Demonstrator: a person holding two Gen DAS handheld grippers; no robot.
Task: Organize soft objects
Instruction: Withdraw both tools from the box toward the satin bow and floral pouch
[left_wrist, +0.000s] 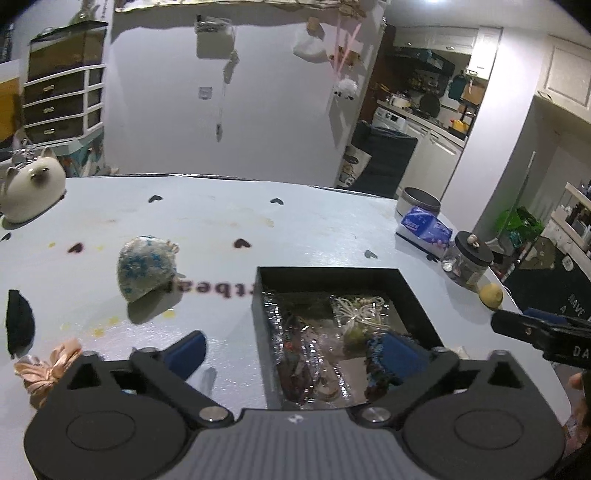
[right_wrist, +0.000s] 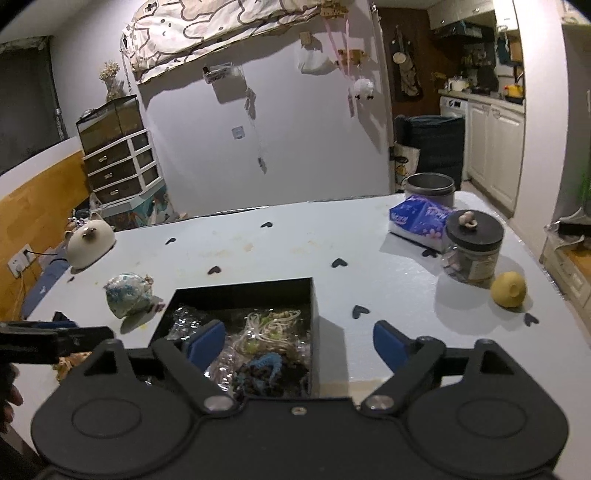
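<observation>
Left fingers (left_wrist: 295, 350) spread wide, empty, straddling the box's (left_wrist: 264, 317) near wall at 6 o'clock; right fingers (right_wrist: 297, 341) likewise spread, holding nothing.

Blue-patterned soft pouch (left_wrist: 147, 268) on table, just beside trinket-filled black box (left_wrist: 334, 275).

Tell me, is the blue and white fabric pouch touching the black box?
Apart. The left wrist view shows bare table between the fabric pouch and the black box; the right wrist view shows a gap too.
</observation>
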